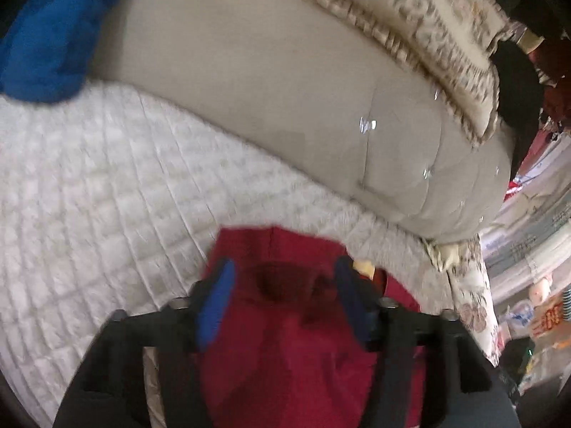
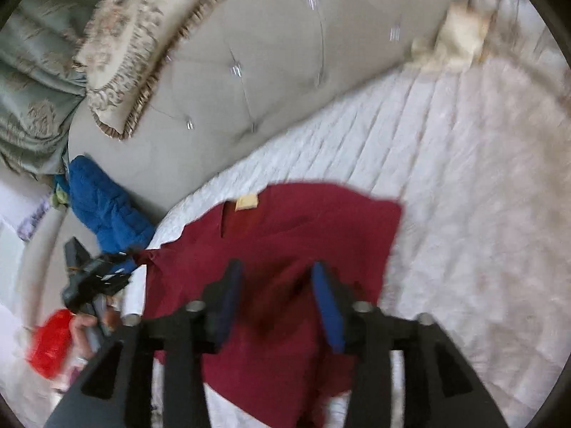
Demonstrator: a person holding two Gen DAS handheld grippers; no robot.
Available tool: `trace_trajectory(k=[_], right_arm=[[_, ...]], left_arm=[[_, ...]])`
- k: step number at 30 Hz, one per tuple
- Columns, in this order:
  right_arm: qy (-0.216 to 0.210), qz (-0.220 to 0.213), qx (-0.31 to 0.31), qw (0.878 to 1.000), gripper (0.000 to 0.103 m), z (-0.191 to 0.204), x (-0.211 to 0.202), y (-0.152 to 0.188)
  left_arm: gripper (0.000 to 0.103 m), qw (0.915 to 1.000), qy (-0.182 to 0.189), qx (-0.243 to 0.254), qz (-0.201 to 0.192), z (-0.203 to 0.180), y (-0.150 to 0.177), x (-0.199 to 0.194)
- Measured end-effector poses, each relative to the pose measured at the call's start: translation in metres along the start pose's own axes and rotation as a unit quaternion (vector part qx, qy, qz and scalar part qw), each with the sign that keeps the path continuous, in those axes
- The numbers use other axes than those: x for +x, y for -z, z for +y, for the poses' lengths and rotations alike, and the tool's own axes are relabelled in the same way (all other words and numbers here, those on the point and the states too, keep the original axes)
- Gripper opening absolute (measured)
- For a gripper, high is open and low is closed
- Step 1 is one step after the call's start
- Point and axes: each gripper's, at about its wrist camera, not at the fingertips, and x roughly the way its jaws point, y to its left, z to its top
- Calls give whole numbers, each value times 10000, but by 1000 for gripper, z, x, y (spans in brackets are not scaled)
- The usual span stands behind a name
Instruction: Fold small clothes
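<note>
A dark red small garment (image 2: 285, 235) with a yellow neck label (image 2: 246, 201) lies on the white quilted bed cover (image 2: 464, 196). My right gripper (image 2: 276, 274) is open just above it, fingers astride its middle. In the left wrist view the same red garment (image 1: 296, 321) lies under my open left gripper (image 1: 283, 274). In the right wrist view the left gripper (image 2: 96, 278) sits at the garment's left corner; whether it touches the cloth there is unclear.
A beige tufted headboard (image 1: 267, 89) curves behind the bed. A patterned fringed pillow (image 2: 135, 42) leans on it. A blue garment (image 2: 107, 207) lies at the headboard's foot. A red object (image 2: 50, 339) sits near the hand at lower left.
</note>
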Motion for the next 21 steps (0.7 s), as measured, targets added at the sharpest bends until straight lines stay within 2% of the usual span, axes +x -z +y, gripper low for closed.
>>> trace_trajectory(k=[3, 5, 7, 10, 13, 14, 17, 19, 21], right_arm=[[-173, 211, -487, 9984, 51, 15, -5, 14], [-43, 386, -851, 9956, 51, 29, 4, 23], [125, 418, -1077, 9932, 51, 40, 21, 22], [300, 330, -912, 9948, 51, 40, 50, 3], [947, 153, -678, 9931, 51, 28, 81, -20], [1088, 97, -580, 9923, 48, 23, 86, -25], [837, 50, -276, 9961, 47, 21, 80, -28], [634, -199, -386, 9970, 53, 24, 62, -24], [836, -509, -725, 9926, 76, 28, 47, -21]], left_arm=[[38, 9998, 91, 112, -123, -3, 1, -17], [38, 9995, 67, 225, -227, -4, 6, -23], [38, 9993, -13, 338, -137, -4, 15, -16], [38, 9984, -272, 431, 261, -5, 26, 11], [38, 9952, -630, 331, 671, 1, 31, 45], [37, 9940, -729, 277, 761, 4, 30, 55], [36, 9940, -778, 241, 724, 8, 28, 61], [36, 9950, -645, 380, 655, 6, 26, 56], [36, 9946, -596, 591, 619, 2, 25, 53]])
